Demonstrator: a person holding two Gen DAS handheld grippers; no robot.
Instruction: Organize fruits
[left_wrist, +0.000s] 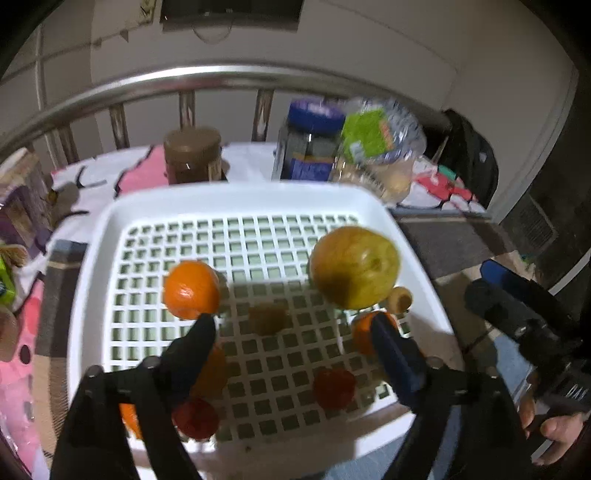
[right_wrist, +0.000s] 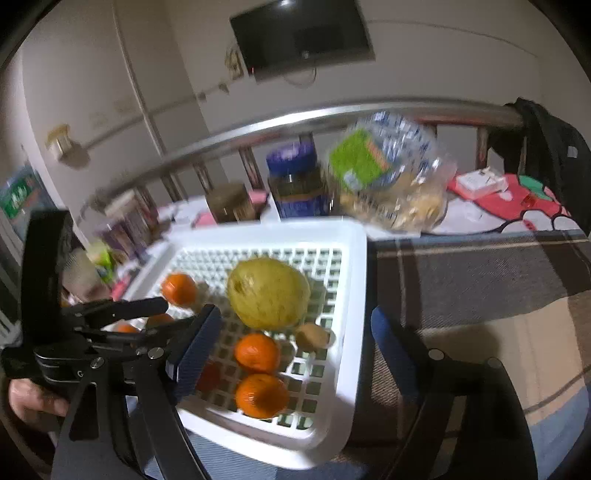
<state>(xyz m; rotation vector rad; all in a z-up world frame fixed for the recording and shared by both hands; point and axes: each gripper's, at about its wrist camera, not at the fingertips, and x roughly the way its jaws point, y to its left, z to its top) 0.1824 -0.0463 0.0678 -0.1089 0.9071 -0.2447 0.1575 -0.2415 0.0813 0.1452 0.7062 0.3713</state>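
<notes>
A white slotted tray (left_wrist: 236, 201) (right_wrist: 351, 295) holds the fruit: a large yellow-green fruit (left_wrist: 354, 267) (right_wrist: 267, 293), several oranges (left_wrist: 192, 290) (right_wrist: 257, 352), two red fruits (left_wrist: 334, 387) and two small brown ones (left_wrist: 400, 298) (right_wrist: 313, 336). My left gripper (left_wrist: 293, 326) is open and empty above the tray's near half. My right gripper (right_wrist: 295, 325) is open and empty over the tray's right rim. It also shows at the right of the left wrist view (left_wrist: 517, 306), and the left gripper shows in the right wrist view (right_wrist: 155, 314).
Behind the tray stand a brown-lidded jar (left_wrist: 192, 155), a blue-lidded jar (left_wrist: 310, 140) and a bag of bread (left_wrist: 380, 147). A metal rail (left_wrist: 221, 79) runs along the back. Boxes (left_wrist: 22, 195) stand at the left. A checked cloth (right_wrist: 480, 277) lies right of the tray.
</notes>
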